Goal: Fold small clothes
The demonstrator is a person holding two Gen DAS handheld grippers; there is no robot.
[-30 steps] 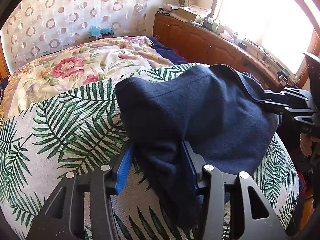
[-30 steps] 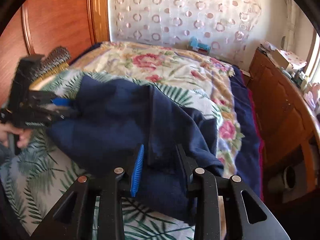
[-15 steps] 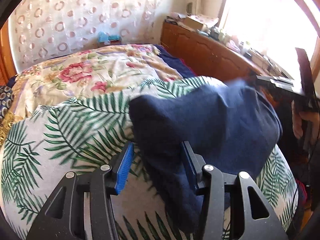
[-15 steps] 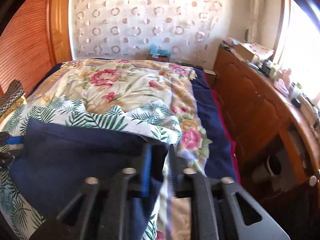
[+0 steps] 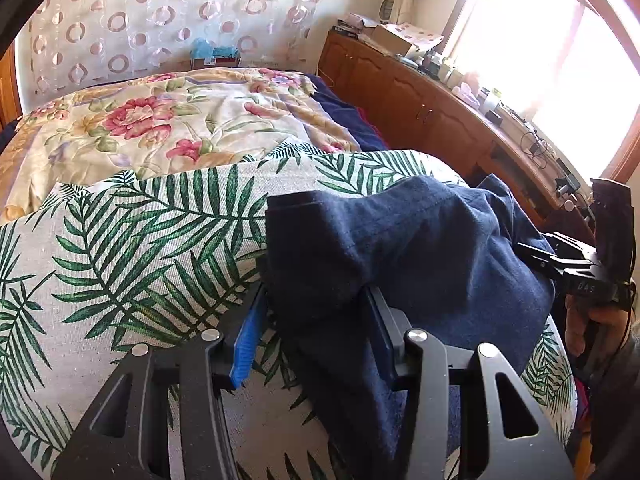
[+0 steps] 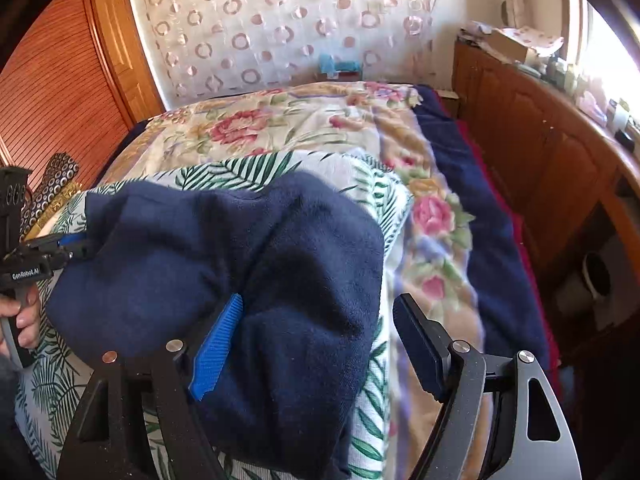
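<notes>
"GenRobot.AI" label on left tool (image 6: 76, 246), pinching navy garment (image 6: 248, 264); right tool (image 6: 316, 340) spreading, garment between.

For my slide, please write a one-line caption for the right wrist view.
Right gripper opening over a dark blue knitted garment on a palm-leaf printed cloth; the left gripper holds its far edge.
</notes>
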